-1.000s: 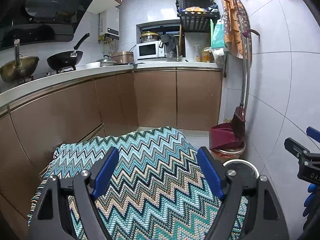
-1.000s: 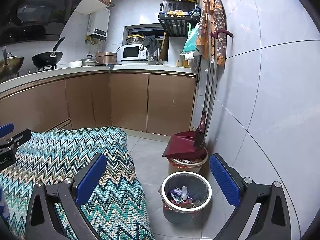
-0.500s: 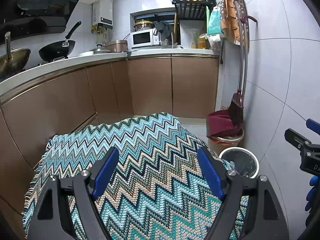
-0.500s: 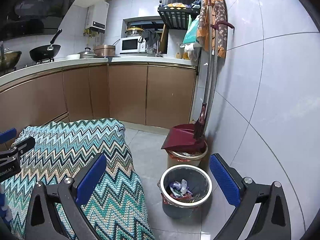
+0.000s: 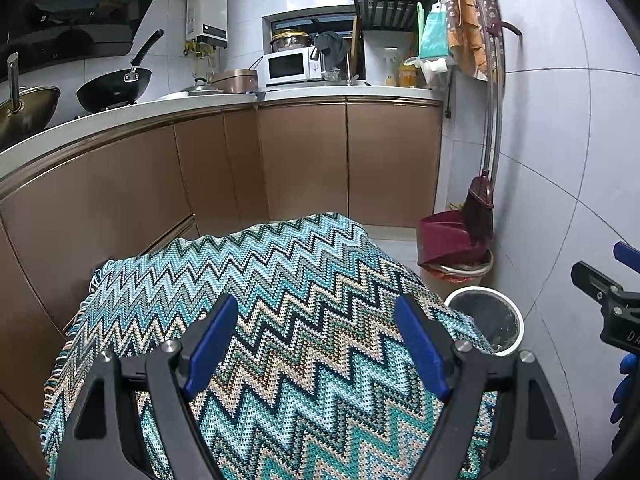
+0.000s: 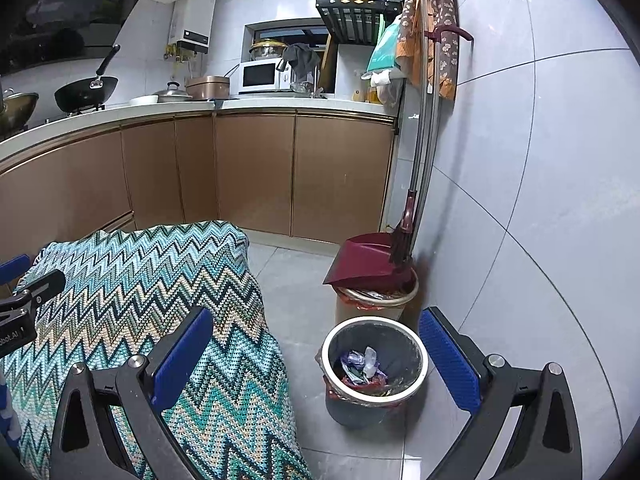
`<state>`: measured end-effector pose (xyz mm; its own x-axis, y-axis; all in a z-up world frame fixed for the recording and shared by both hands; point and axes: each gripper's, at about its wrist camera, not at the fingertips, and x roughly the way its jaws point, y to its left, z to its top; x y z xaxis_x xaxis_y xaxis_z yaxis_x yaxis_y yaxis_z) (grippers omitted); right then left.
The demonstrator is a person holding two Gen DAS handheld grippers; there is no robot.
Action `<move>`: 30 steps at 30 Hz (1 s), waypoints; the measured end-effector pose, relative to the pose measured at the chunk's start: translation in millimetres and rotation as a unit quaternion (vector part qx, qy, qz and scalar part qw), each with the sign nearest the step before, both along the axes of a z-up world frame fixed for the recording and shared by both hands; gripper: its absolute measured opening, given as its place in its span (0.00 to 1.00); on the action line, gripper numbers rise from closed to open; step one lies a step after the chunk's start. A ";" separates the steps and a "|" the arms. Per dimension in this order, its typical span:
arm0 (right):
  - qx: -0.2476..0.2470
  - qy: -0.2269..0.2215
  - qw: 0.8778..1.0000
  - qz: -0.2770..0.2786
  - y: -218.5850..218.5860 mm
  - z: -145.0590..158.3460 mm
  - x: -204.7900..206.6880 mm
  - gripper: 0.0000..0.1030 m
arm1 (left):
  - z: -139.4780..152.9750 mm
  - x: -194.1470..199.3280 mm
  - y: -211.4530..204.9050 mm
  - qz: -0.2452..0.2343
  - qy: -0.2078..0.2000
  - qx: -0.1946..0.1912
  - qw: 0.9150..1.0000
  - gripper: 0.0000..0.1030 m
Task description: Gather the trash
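Now both grippers are dipping lower than a second ago, the left gripper (image 5: pixel 316 344) and right gripper (image 6: pixel 316 356) both keeping fingers wide and empty; the trash bin (image 6: pixel 374 364), beside the zigzag-covered desk (image 6: pixel 132 280), is sitting closer below, ready for collecting.

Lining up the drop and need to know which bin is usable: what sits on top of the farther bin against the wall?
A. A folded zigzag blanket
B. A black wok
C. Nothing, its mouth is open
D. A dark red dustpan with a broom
D: the dark red dustpan rests across the farther bin's rim with the broom, while the nearer grey bin stands uncovered.
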<state>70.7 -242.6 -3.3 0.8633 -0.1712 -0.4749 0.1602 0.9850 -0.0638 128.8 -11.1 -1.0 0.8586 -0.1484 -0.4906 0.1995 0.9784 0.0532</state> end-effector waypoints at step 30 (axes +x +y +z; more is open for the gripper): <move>0.006 -0.014 1.000 -0.003 -3.0 7.7 -12.2 1.00 | 23.7 -21.6 0.3 0.007 -0.052 0.033 0.998 0.77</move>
<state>58.5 -245.6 4.4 0.8755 -0.1715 -0.4518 0.1684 0.9846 -0.0475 107.2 -10.7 22.7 0.9072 -0.1057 -0.4072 0.1756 0.9747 0.1381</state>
